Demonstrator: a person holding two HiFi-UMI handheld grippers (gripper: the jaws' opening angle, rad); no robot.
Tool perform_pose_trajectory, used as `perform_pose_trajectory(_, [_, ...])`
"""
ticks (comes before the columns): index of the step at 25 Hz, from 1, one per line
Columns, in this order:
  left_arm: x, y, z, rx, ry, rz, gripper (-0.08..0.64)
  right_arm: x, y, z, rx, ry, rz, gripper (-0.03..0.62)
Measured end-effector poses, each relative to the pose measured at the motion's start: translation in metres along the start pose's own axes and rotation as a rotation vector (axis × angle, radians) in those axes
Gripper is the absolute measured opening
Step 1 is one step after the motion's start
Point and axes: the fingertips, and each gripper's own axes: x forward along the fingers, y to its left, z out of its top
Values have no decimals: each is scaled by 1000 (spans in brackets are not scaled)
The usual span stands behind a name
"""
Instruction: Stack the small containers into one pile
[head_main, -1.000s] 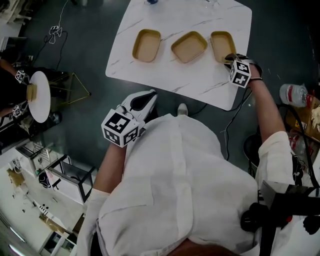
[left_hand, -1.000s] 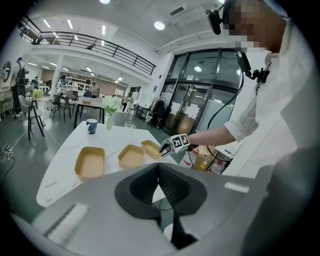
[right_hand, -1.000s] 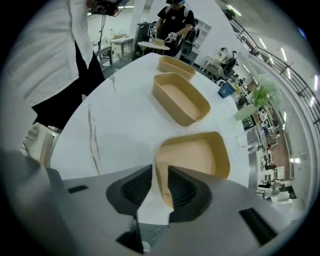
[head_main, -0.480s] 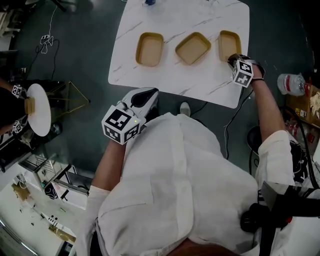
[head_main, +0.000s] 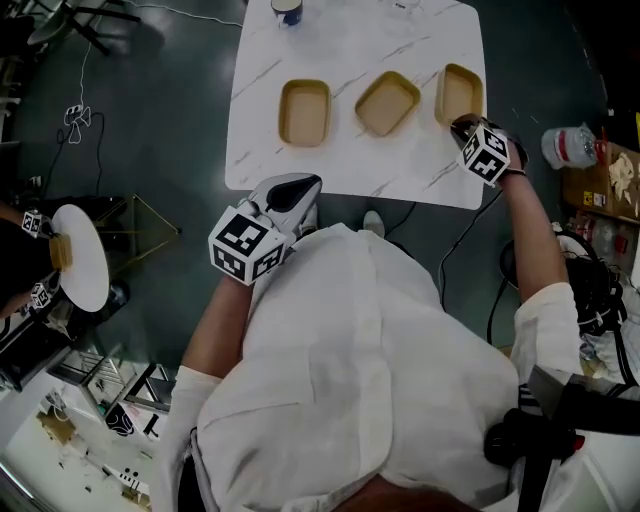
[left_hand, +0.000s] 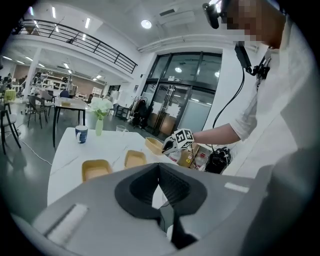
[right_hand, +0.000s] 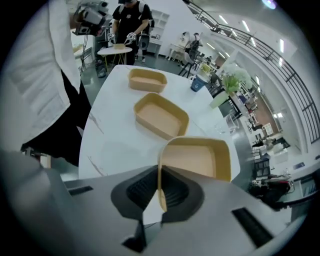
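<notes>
Head view hid right gripper (head_main: 460, 124) jaws, just closed on the container (head_main: 459, 92) wall at the table (head_main: 350, 40)'s right edge; left gripper (head_main: 300, 185) shut, empty.

Along my tabletop (head_main: 345, 50) the left container (head_main: 305, 112), middle container (head_main: 387, 103) and right container (head_main: 459, 92) line up, a cup (head_main: 287, 10) far behind the left one.

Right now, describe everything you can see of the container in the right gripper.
The container is a shallow tan tray, rectangular with rounded corners, thin-walled, open-topped, empty; it looks like moulded pulp. The right gripper, jaws just closed, pinches its near short wall, one jaw inside, one outside. It is rightmost of three at the white marbled table's right edge, apart from the middle tray, and looks slightly tilted up.
</notes>
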Motion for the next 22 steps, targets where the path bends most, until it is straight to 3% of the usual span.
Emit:
perform_pose_trajectory(12, [-29, 26, -6, 70, 24, -119, 8, -20, 23, 101, 191, -27, -27, 15])
perform_pose_trajectory(22, [-49, 50, -12, 69, 19, -135, 8, 12, 27, 154, 326, -25, 8, 15])
